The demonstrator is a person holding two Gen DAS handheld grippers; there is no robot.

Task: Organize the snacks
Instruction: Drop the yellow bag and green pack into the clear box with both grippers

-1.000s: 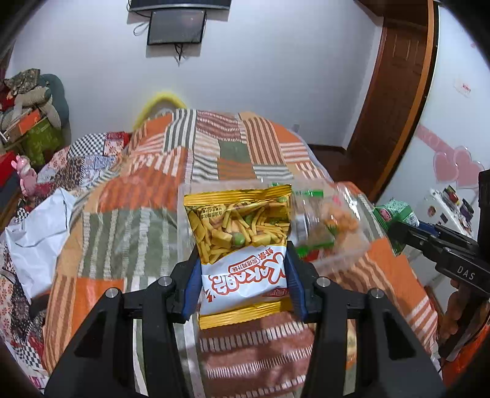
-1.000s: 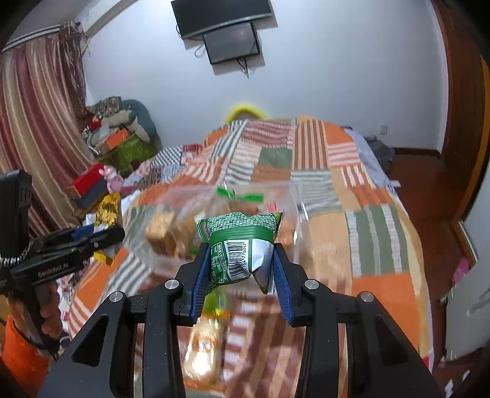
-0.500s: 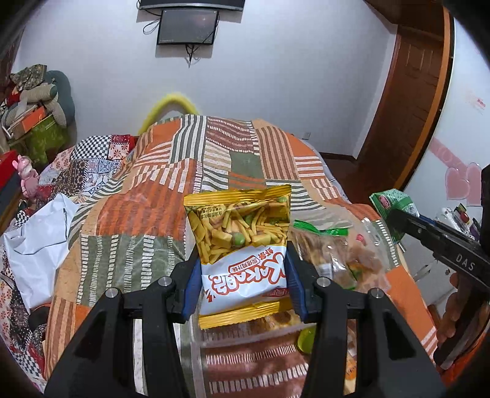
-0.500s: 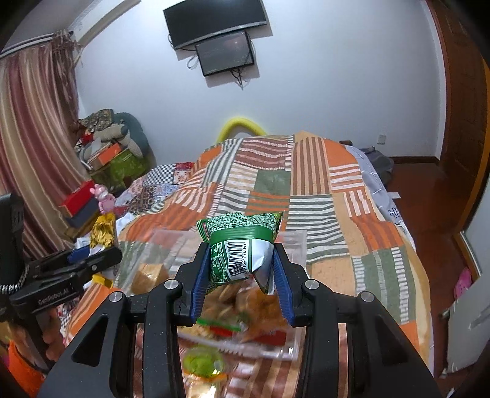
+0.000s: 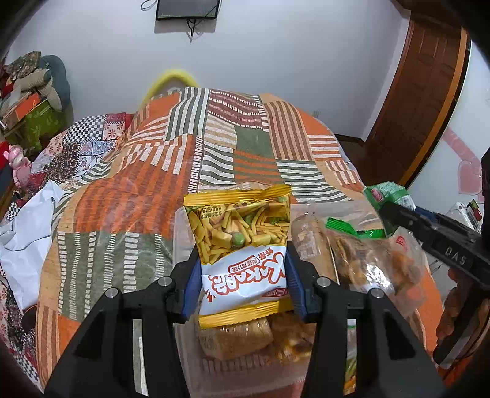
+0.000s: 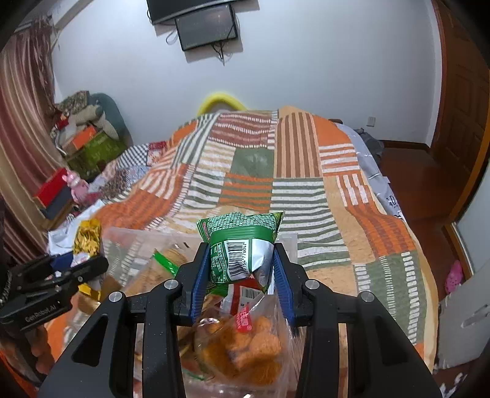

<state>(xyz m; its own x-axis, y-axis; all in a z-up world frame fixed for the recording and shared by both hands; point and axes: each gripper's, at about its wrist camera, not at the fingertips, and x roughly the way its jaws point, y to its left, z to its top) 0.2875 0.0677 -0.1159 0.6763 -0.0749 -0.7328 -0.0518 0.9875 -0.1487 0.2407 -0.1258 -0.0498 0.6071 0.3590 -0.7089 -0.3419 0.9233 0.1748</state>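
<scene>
White bedroom walls (image 5: 291, 61) with a wall-mounted screen (image 6: 208, 29) and a dark wooden door (image 5: 422, 101) form the backdrop. Patchwork quilt (image 5: 214, 147) in orange, green and cream stripes covers the bed and fills most of both views. Clutter pile (image 6: 85, 137) of boxes and cushions sits at the bed's far left, with a pink toy (image 6: 75, 183) just in front of it.

Clear plastic bin (image 6: 128, 245) rests on the quilt beneath both tools; it holds clear bags of orange fried snacks (image 6: 254, 346), biscuit packs (image 5: 235, 339) and a green-edged pack (image 5: 352, 229) (contents partly blurred through the plastic).

Left gripper (image 5: 243, 269): blue pads pressed against both sides of a yellow-and-white snack bag (image 5: 242, 254), held upright above the bin's left part, printed vegetable sticks facing the camera.

Right gripper (image 6: 242, 269): pads pinching a green snack packet (image 6: 239, 248), barcode side toward the camera, held above the bag of orange snacks at the bin's right part. In the left wrist view the same packet shows at the tip of the right tool, well apart from the yellow bag.
</scene>
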